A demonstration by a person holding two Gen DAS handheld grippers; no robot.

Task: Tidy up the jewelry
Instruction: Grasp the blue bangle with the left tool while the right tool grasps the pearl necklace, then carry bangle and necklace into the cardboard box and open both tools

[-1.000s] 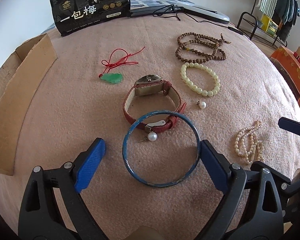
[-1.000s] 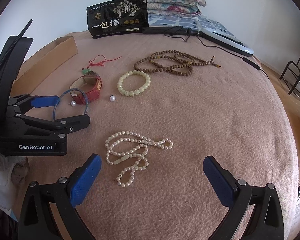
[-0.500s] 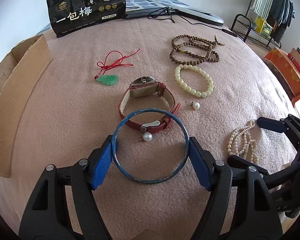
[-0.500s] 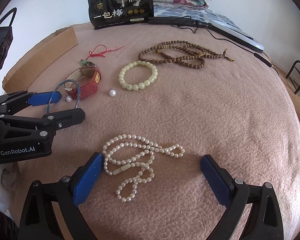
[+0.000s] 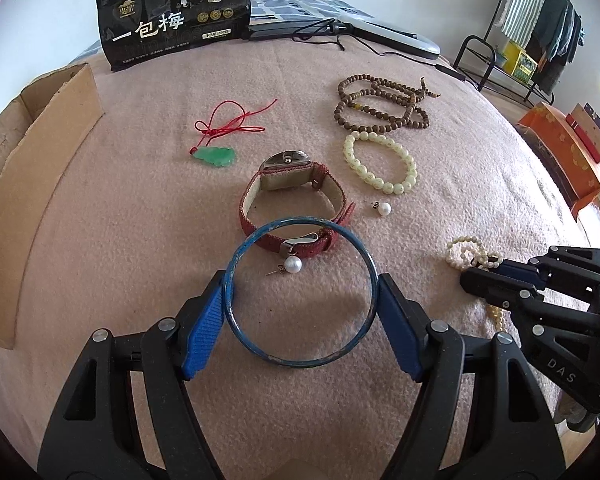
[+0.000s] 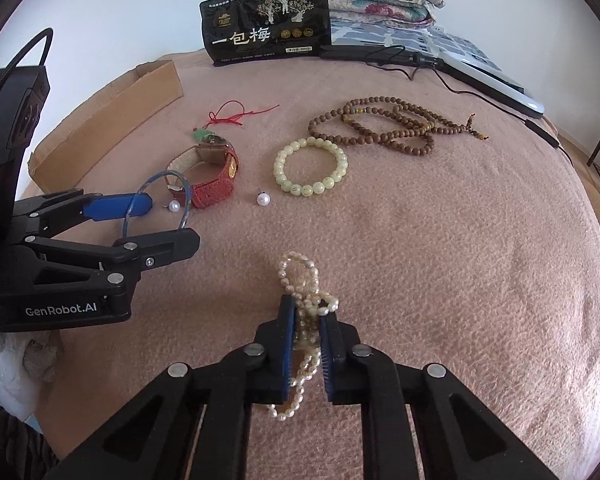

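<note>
Both tongs gripping jewelry on the pink blanket.

Left tongs clamp the blue bangle across its sides, just in front of the red watch; right tongs pinch the pearl necklace; a pearl earring lies inside the bangle.

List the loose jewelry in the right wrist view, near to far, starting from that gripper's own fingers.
Pearl necklace pinched in the right gripper → single pearl earring → pale bead bracelet → brown bead strand. The pieces around the left gripper overlap, so they are left out.
</note>
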